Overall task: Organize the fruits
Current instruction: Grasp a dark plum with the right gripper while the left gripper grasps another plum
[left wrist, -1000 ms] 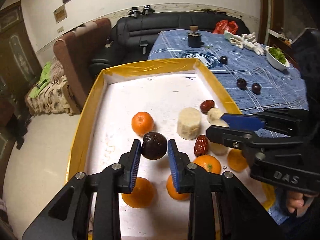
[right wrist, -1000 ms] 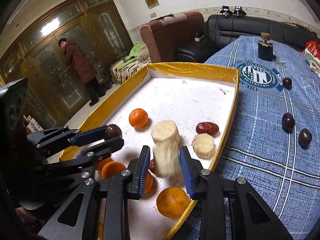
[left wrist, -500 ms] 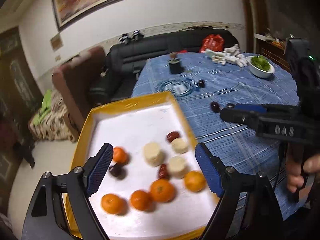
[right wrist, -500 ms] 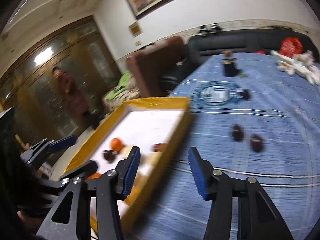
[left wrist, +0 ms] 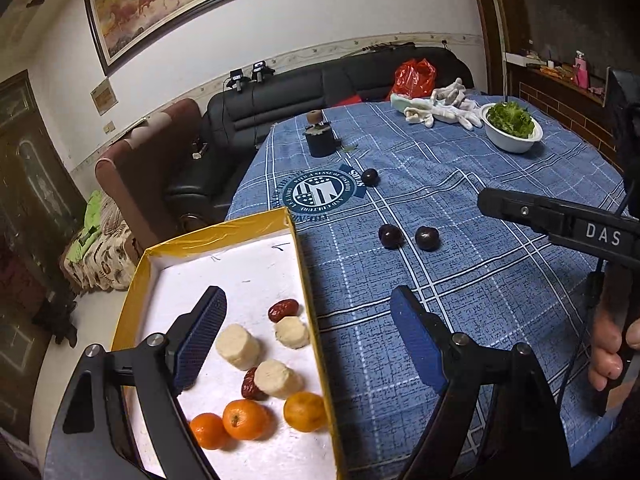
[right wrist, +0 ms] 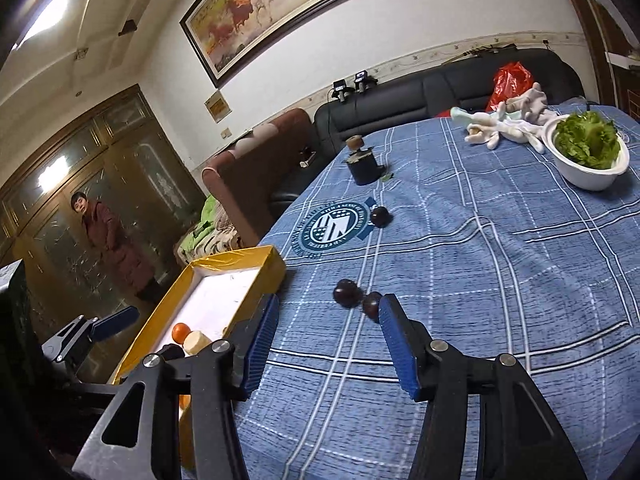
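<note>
Left wrist view: left tongs [left wrist: 308,344] spread wide, holding nothing, raised above the near right edge of the yellow-walled tray [left wrist: 304,272]. Inside the tray, on its white floor: three oranges [left wrist: 244,419] in a row nearest the camera, three pale cut cylinders [left wrist: 237,346] behind them, two red dates [left wrist: 283,309], one at the far end of the group, the other tucked against a cylinder. Out on the blue checked table [left wrist: 460,280], well apart from the tray: two dark plums [left wrist: 391,236] side by side, a third plum [left wrist: 369,177] farther off beside the round printed emblem [left wrist: 319,193]. Farther back, a white bowl of greens [left wrist: 512,127], white gloves [left wrist: 444,105], a small dark jar [left wrist: 320,138].

Right wrist view: right tongs [right wrist: 326,346] also gaping wide and empty, hanging over the cloth with the pair of plums just past the fingertips, the nearer one partly hidden behind the right finger [right wrist: 396,348]. Tray off to the left, with an orange, a pale cylinder and a dark fruit visible over its wall.
</note>
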